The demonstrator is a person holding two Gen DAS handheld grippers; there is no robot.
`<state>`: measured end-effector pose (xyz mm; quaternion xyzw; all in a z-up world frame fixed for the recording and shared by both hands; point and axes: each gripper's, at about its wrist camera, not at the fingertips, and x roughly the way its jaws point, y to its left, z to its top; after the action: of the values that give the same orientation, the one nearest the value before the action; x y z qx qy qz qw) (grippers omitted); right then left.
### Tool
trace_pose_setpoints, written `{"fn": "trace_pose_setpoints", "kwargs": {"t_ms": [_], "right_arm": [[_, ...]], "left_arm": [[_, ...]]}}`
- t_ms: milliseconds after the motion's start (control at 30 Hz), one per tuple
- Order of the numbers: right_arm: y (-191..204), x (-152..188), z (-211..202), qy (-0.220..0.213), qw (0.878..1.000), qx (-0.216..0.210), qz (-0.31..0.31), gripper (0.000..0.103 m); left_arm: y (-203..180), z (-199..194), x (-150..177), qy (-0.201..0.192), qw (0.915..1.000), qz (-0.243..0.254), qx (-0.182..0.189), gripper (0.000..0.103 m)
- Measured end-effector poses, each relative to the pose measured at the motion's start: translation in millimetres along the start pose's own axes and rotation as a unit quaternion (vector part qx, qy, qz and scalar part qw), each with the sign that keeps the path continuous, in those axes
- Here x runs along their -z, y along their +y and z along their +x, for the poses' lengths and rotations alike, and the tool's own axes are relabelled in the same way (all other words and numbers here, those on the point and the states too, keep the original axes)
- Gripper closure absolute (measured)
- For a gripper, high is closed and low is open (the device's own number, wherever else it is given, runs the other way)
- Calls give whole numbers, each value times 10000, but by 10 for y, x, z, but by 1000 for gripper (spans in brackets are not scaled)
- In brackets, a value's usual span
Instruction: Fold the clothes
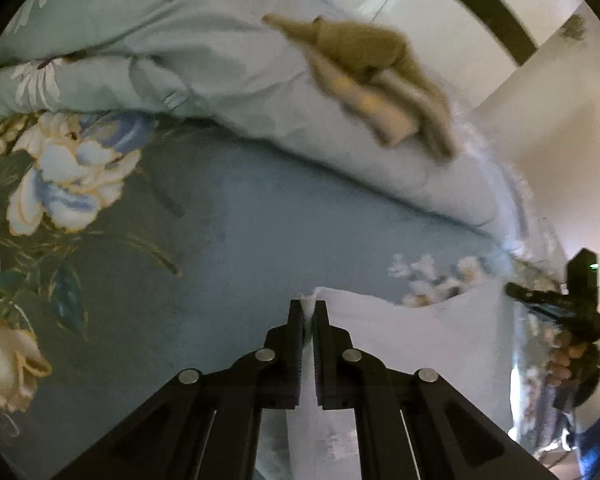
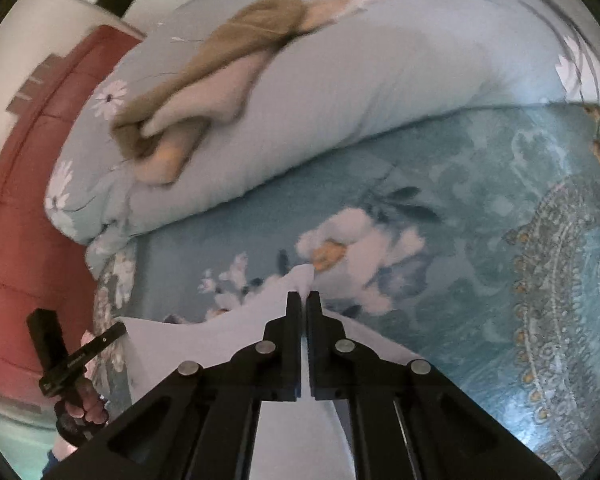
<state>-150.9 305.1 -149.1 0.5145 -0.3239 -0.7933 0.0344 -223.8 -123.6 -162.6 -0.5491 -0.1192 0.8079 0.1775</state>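
Both grippers pinch the cloth's top edge; the fold has barely begun.

The left gripper (image 1: 308,308) and right gripper (image 2: 304,300) each have their jaws clamped narrow on a corner of the white cloth (image 1: 440,340), which hangs slack between them over the floral bed (image 1: 240,220). No crease shows yet, so every fold seems still to come. A tan garment (image 2: 204,80) waits unfolded on the duvet (image 2: 380,100).

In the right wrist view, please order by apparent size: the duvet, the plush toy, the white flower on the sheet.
1. duvet
2. plush toy
3. white flower; it lies nearer the camera, so second and third are unsure.
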Motion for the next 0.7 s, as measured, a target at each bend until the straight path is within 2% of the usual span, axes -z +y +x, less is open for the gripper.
{"fn": "trace_pose_setpoints", "kwargs": {"t_ms": [133, 200, 300, 333, 400, 433, 500, 567, 600, 700], "right_arm": [[-116, 18, 147, 175, 9994, 219, 206, 101], [-169, 19, 211, 269, 9986, 362, 278, 101], [-161, 31, 217, 335, 9982, 434, 256, 100], [-150, 27, 193, 315, 9983, 433, 233, 100], [-121, 29, 113, 263, 9985, 448, 196, 99], [-121, 40, 41, 190, 9985, 483, 195, 97], [-142, 79, -112, 48, 9983, 533, 212, 82], [-223, 185, -249, 17, 9987, 386, 319, 68], [-286, 273, -305, 86, 9988, 277, 387, 64], [-467, 626, -388, 372, 9976, 61, 581, 64]], "left_arm": [[86, 247, 30, 351, 9989, -174, -255, 98], [107, 299, 62, 464, 9979, -193, -407, 94], [139, 237, 73, 510, 9974, -356, -353, 91], [153, 185, 71, 499, 9972, -406, -387, 77], [183, 75, 71, 461, 9966, -506, -463, 55], [207, -16, 84, 381, 9964, -576, -495, 54], [238, -211, 137, 206, 9954, -752, -560, 53], [232, -424, 254, 16, 9932, -966, -644, 52], [199, -519, 340, -76, 9926, -1061, -583, 50], [-67, -648, 647, -54, 9942, -1062, -190, 48]]}}
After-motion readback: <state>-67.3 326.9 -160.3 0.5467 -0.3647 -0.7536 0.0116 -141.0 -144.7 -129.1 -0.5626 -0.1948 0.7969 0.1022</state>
